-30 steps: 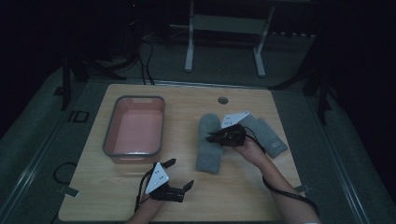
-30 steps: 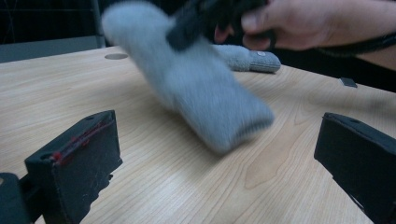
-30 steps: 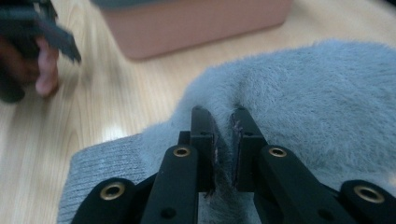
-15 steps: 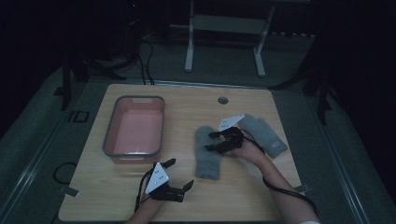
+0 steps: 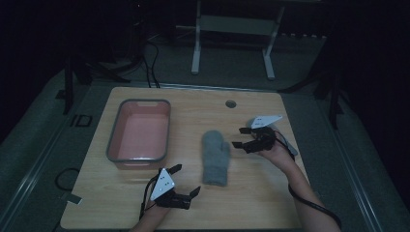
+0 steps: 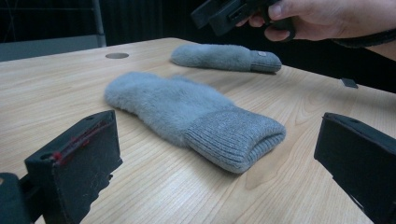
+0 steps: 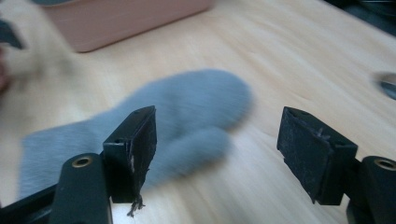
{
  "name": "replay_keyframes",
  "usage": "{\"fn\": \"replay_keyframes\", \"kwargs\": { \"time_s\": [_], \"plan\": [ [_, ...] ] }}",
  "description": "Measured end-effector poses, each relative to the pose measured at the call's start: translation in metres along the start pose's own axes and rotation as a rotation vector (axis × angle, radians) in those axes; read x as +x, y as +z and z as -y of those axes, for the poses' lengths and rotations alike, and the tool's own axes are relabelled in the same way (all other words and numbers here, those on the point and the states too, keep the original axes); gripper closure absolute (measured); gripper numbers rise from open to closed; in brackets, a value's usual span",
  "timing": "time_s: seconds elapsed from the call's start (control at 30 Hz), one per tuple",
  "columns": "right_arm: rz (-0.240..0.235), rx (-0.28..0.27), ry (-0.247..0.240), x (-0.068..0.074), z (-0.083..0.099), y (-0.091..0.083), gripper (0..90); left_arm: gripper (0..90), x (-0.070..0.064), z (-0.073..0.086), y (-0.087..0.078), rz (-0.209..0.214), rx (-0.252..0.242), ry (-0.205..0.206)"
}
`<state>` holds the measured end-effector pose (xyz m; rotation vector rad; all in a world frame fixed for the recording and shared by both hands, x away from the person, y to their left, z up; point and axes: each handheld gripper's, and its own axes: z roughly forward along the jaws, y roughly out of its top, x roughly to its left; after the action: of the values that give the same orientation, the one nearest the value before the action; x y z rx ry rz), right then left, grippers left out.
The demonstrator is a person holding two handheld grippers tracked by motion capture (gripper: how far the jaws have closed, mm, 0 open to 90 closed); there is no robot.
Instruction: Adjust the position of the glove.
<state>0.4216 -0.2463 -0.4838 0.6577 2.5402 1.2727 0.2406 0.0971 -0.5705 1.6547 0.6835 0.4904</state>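
A grey mitten lies flat at the table's centre, cuff toward the front edge. My right gripper hovers just right of its thumb, open and holding nothing. A second grey mitten lies mostly under that hand. In the right gripper view the open jaws frame the first mitten. My left gripper rests open near the front edge, left of the cuff. In the left gripper view its jaws face the cuff of the near mitten, with the other mitten beyond and the right gripper above.
A pink tub with a grey rim stands on the left half of the wooden table; its wall shows at the top of the right gripper view. A small round hole sits near the far edge. Dark floor and a stand lie behind.
The right gripper has laid the mitten out toward the table's centre, let it go and drawn back to the right, open. The left gripper has stayed still.
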Motion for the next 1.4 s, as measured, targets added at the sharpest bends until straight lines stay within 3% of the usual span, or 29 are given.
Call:
{"fn": "replay_keyframes", "kwargs": {
  "time_s": [0.23,0.4,0.57,0.8,1.0,1.13,1.27,1.4],
  "plan": [
    [0.136,0.010,0.062,-0.027,0.020,-0.027,32.6,0.6,0.000,0.000,0.000,0.000,0.000,-0.003],
    [0.189,0.064,0.100,-0.043,0.035,-0.036,38.8,0.6,0.001,0.000,0.000,0.000,0.000,-0.003],
    [0.237,0.076,0.178,-0.062,0.056,-0.043,41.5,0.6,0.001,0.000,0.000,0.000,0.000,-0.006],
    [0.285,0.142,0.200,-0.076,0.084,-0.039,42.4,0.6,0.001,0.000,0.000,-0.001,0.001,-0.006],
    [0.268,0.175,0.196,-0.077,0.097,-0.030,55.4,0.6,0.001,0.000,0.000,-0.002,0.001,-0.005],
    [0.283,0.161,0.274,-0.077,0.097,-0.032,73.3,0.6,0.001,0.000,0.000,-0.003,0.001,-0.006],
    [0.345,0.134,0.341,-0.068,0.093,-0.033,78.5,0.6,0.001,0.000,0.000,-0.004,0.001,-0.007],
    [0.409,0.076,0.393,-0.049,0.086,-0.036,80.3,0.6,0.001,0.000,0.000,-0.003,0.001,-0.008]
  ]
}}
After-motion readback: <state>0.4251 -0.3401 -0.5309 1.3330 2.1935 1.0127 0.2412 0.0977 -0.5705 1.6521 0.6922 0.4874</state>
